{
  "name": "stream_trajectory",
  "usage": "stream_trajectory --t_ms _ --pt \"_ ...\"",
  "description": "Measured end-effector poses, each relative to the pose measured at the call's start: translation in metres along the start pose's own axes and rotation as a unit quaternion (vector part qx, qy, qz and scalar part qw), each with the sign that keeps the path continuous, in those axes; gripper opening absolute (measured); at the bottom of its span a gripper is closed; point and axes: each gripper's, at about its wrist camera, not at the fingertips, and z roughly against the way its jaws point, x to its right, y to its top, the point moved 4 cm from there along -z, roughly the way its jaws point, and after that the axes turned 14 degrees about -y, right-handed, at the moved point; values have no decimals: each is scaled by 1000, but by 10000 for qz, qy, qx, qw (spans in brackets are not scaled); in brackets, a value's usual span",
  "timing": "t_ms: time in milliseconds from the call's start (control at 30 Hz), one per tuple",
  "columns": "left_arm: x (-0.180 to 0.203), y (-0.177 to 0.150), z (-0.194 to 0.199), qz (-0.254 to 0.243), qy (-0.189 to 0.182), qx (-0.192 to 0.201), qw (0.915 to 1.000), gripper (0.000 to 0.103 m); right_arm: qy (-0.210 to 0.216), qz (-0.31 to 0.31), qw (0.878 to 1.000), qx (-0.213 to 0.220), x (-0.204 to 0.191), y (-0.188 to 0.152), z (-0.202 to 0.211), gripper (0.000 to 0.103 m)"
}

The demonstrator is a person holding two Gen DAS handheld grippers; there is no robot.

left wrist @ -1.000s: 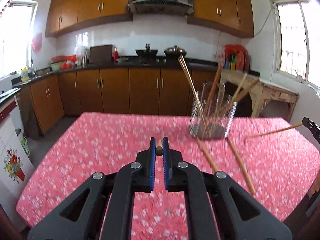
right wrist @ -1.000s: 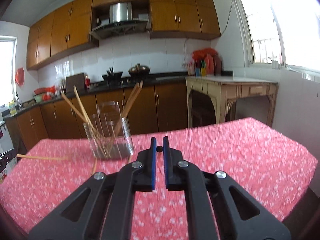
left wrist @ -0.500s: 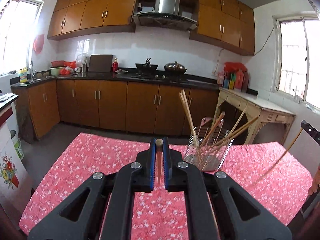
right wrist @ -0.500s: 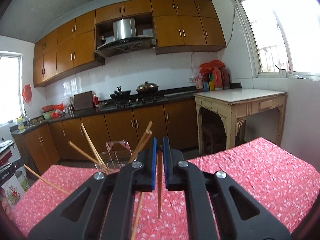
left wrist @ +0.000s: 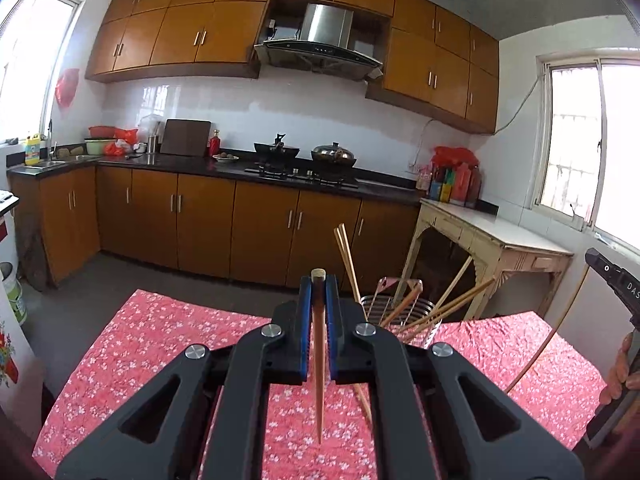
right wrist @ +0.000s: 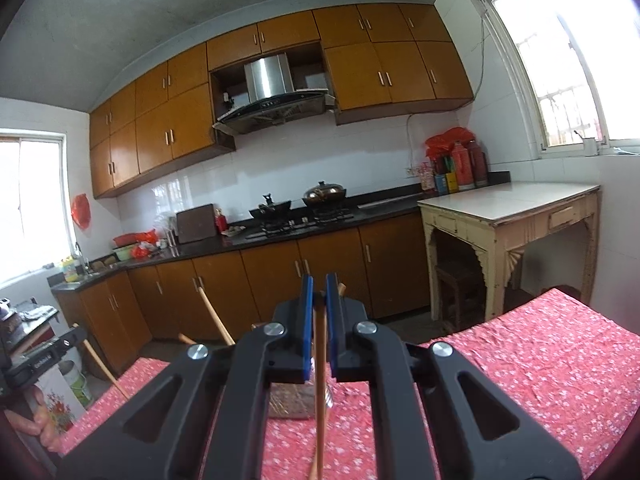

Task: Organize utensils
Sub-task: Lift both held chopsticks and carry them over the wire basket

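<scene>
My left gripper (left wrist: 318, 285) is shut on a wooden chopstick (left wrist: 318, 364) that hangs tip down above the red flowered tablecloth (left wrist: 160, 344). A wire utensil holder (left wrist: 400, 314) with several chopsticks stands just right of it. My right gripper (right wrist: 319, 286) is shut on another chopstick (right wrist: 319, 400), also tip down, over the holder (right wrist: 292, 402), which its arms mostly hide. The right gripper shows at the right edge of the left wrist view (left wrist: 616, 284) with its chopstick (left wrist: 548, 340). A loose chopstick (left wrist: 363, 400) lies on the cloth.
Kitchen cabinets and a black counter (left wrist: 240, 168) with a stove and pots run along the far wall. A cream side table (right wrist: 512, 216) stands at the right under a window. The left gripper appears at the left edge of the right wrist view (right wrist: 48, 350).
Both grippers have lifted and tilted upward with their chopsticks, which now hang tip down. The table and holder sit lower in both views.
</scene>
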Motion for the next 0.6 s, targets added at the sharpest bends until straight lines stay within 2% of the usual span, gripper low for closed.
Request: stream_trajectory --t_ms 200,400,600 --pt "3 38 -12 -74 59 257 9996 6 239 -96 9989 393 -26 39 -7 7" --pt "10 85 -32 -228 180 572 9979 6 329 -200 9965 739 -57 80 -37 7" --pt "22 115 -56 -306 172 740 9966 6 167 -70 9973 714 -75 80 -89 7"
